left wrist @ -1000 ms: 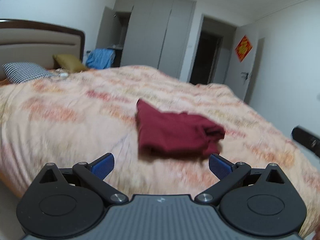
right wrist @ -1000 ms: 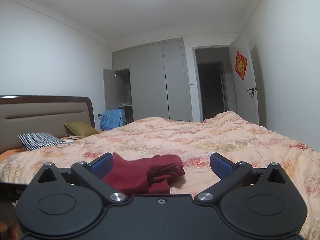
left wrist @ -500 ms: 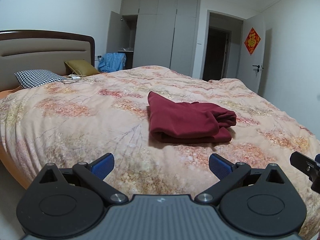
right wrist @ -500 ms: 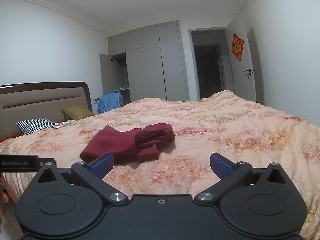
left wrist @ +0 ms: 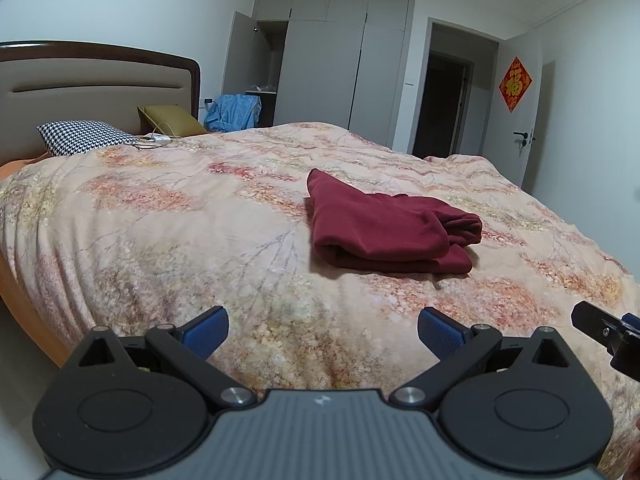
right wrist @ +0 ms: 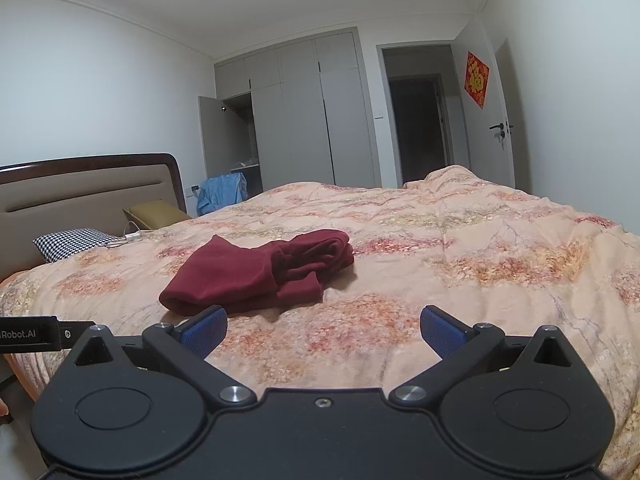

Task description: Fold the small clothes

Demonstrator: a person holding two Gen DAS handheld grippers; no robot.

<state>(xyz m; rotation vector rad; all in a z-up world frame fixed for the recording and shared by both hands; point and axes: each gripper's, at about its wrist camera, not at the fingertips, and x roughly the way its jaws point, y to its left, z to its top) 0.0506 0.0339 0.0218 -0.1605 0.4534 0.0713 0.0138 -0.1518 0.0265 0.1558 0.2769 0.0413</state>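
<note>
The left gripper point(left wrist: 323, 330) is held low and level with its 2 blue-padded fingers point(left wrist: 206, 330) spread wide apart and nothing between them. The right gripper point(right wrist: 323, 330) sits in the same pose, its 2 blue pads point(right wrist: 440, 334) equally far apart and holding nothing. Each tool shows at the edge of the other's view, the right one at the left camera's right border point(left wrist: 608, 334) and the left one at the right camera's left border point(right wrist: 36, 334), so they are side by side.

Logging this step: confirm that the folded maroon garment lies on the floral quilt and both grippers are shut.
Wrong on the grippers: the left gripper and right gripper both stand open, as each wrist view shows. The maroon garment does lie folded on the floral quilt.
</note>
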